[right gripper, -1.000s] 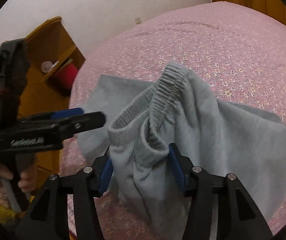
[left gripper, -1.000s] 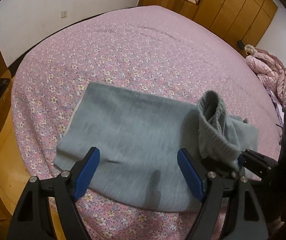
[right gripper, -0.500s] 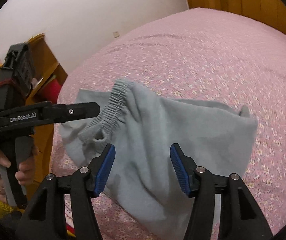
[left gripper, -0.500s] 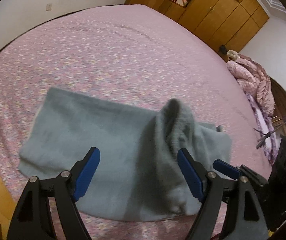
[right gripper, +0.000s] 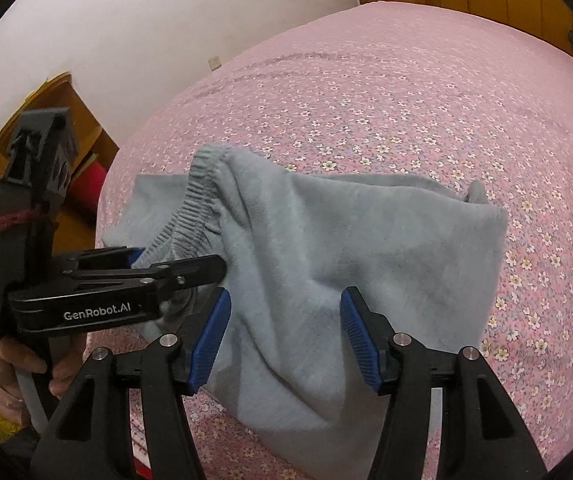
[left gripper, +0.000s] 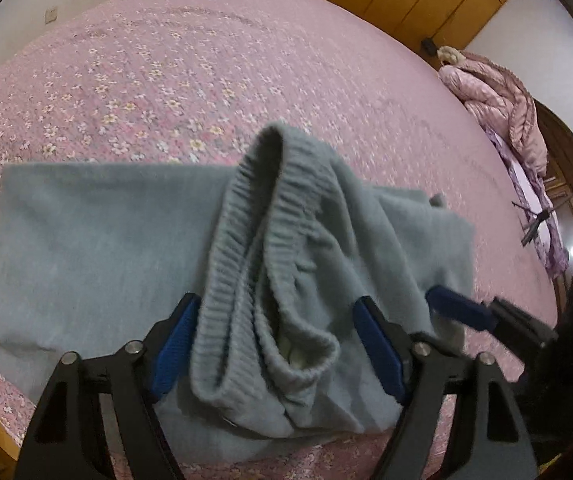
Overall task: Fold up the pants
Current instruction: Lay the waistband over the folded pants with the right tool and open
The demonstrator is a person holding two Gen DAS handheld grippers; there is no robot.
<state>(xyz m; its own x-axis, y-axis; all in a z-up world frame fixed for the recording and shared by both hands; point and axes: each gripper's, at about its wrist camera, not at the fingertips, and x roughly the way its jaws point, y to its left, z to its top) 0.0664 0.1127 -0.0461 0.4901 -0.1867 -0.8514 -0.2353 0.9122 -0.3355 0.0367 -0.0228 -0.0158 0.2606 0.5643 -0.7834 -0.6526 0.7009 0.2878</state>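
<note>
Left wrist view: grey pants (left gripper: 98,240) flat on the bed (left gripper: 206,60), long axis sideways, bunched waistband (left gripper: 262,248) between closing left hand-held gripper (left gripper: 274,344), nearer than the spread right hand-held gripper (right gripper: 284,332) alongside.

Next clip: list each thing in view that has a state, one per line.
Pants: partly folded on the bed, waistband end bunched and raised.
Waistband: gaping open, between the left gripper's pads.
Left gripper: jaws closing around the waistband.
Right gripper: fabric between its pads; grip unclear.
Bedspread: spread flat.
Pink jacket: heaped at the bed's edge.
</note>
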